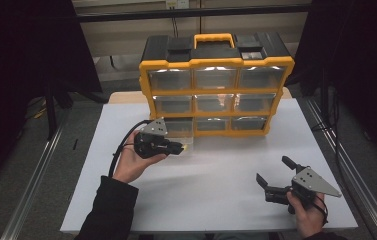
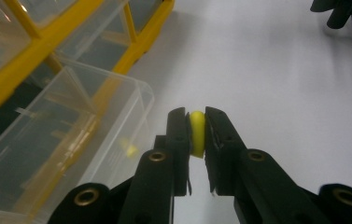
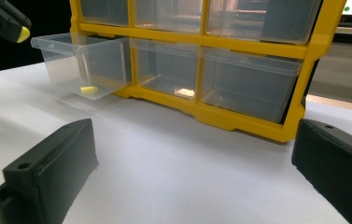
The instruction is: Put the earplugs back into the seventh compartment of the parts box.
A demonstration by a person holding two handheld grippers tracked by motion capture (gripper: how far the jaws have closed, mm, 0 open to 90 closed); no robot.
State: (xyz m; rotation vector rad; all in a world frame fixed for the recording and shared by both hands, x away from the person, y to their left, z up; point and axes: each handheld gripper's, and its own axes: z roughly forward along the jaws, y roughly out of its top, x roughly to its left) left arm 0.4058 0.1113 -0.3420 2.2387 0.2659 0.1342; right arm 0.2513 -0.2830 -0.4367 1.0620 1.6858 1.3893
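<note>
Yellow piece: small round yellow plastic piece point(image 2: 197, 133), pinched between my left fingertips, edge-on, its top just proud of the pads.
Left gripper: my left gripper point(image 1: 176, 147) is clamped on that piece and hovers just beside the front wall of the pulled-out drawer.
Drawer: clear plastic bottom-left drawer point(image 2: 66, 140) of the yellow-framed organiser with clear drawers and a black top point(image 1: 216, 85); it sits to the left of my left fingers in the left gripper view, drawn out onto the white table point(image 1: 216, 190).
Already inside: a second small yellow piece point(image 3: 88, 89) lies on the drawer floor, near its front.
Right gripper: my right gripper point(image 1: 271, 182) rests well apart from the drawer, jaws spread wide and holding nothing.
Step in hand: I judge it to be dropping the held piece into the open drawer.
How to do it well: I should carry my fingertips over the drawer's front rim before I loosen them, staying above the wall so I don't nudge the drawer.
Release: open only once the piece is over the drawer floor, low enough that it won't bounce out.
Risk: thin grip on a rounded piece; a twist could flick it onto the table.
</note>
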